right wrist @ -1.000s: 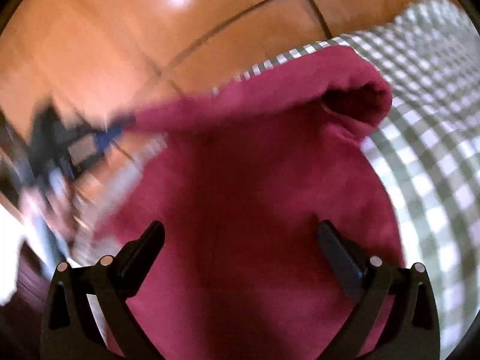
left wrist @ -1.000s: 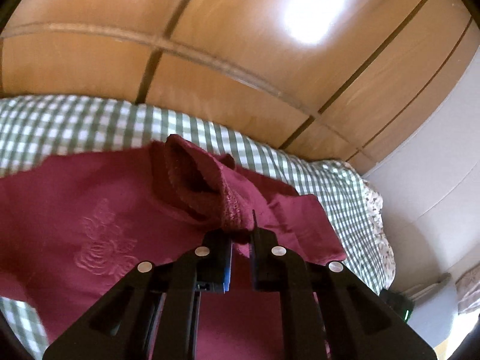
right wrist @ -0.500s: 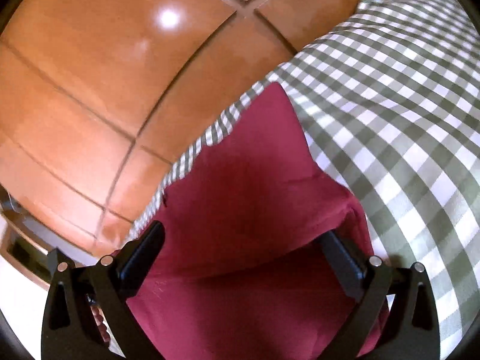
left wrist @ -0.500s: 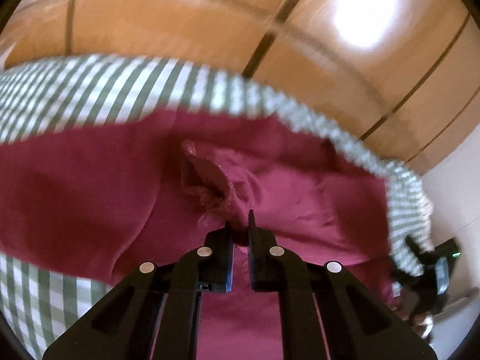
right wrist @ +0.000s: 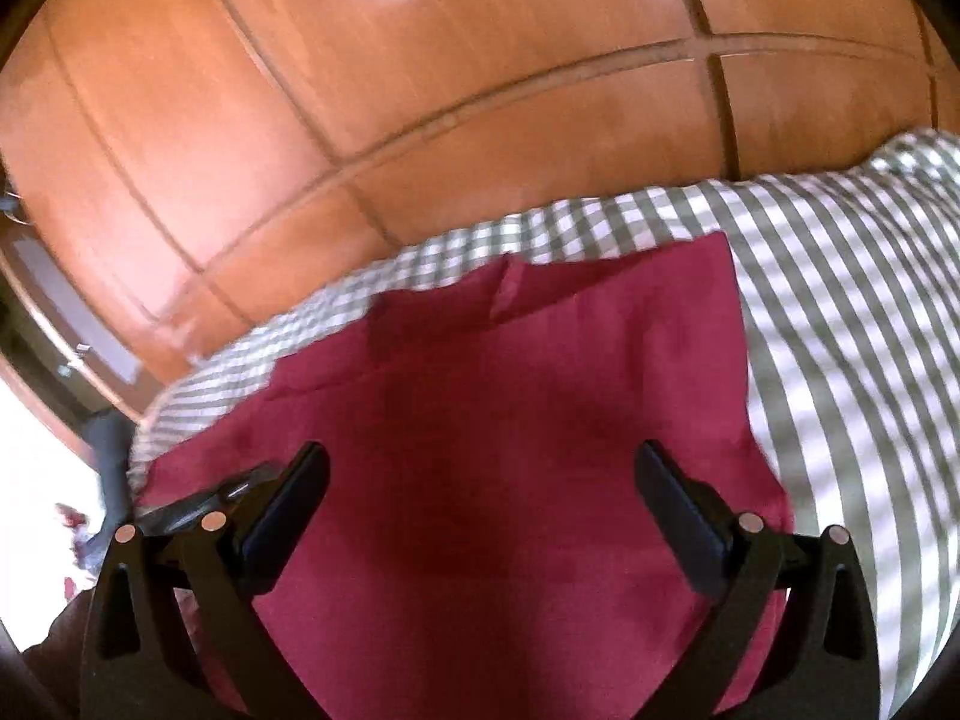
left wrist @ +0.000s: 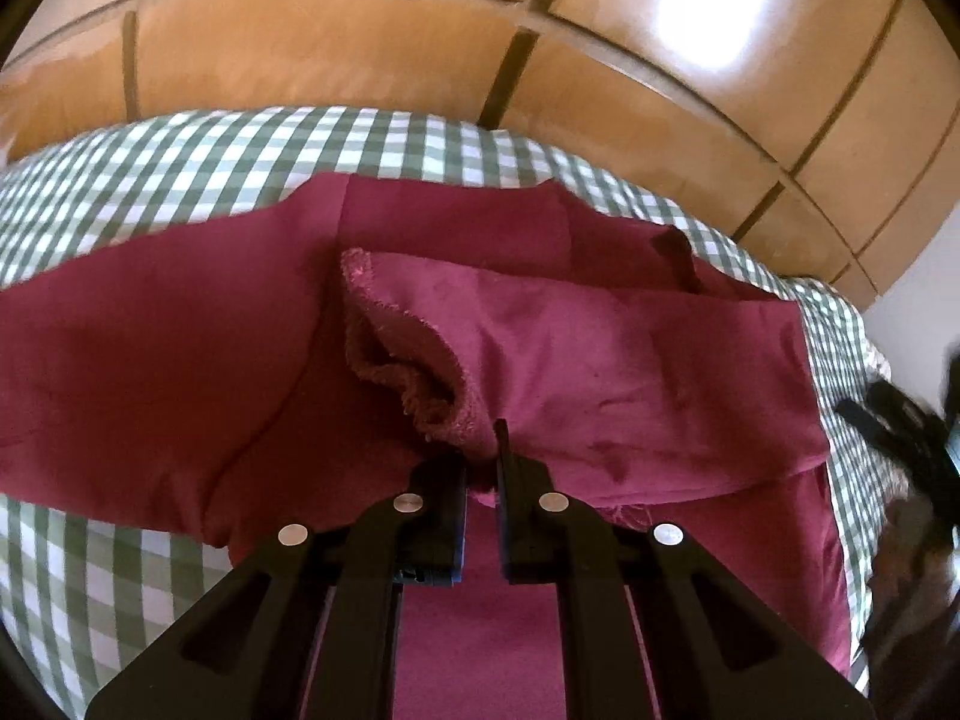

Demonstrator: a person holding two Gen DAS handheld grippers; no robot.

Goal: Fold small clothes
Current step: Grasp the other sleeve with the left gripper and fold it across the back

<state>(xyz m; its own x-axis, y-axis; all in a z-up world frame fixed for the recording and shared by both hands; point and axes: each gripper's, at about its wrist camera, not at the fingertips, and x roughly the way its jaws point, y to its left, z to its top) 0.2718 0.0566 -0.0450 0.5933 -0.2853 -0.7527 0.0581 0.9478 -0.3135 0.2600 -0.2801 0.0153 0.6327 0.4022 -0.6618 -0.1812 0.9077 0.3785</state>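
While the left wrist view looks along its own fingers, the left tool (left wrist: 480, 468) is clenched on a bunched edge of the maroon garment (left wrist: 570, 360), its two jaws nearly together with cloth pinched between them. A frayed, fuzzy hem (left wrist: 402, 360) curls up just beyond the fingertips. That garment lies spread on a green-and-white checked bedsheet (left wrist: 240, 150), with one layer folded over another toward the right. Behind the bed stands a wall of glossy wooden panels (left wrist: 360, 42). At the far right edge a dark, blurred shape shows, too unclear to name.

From the right wrist view, the right tool (right wrist: 480, 510) is released, jaws spread wide, grasping nothing, and it hangs over the garment (right wrist: 510, 420). The cloth lies flat on the checked bedsheet (right wrist: 840, 330), with wooden panels (right wrist: 420, 60) beyond.
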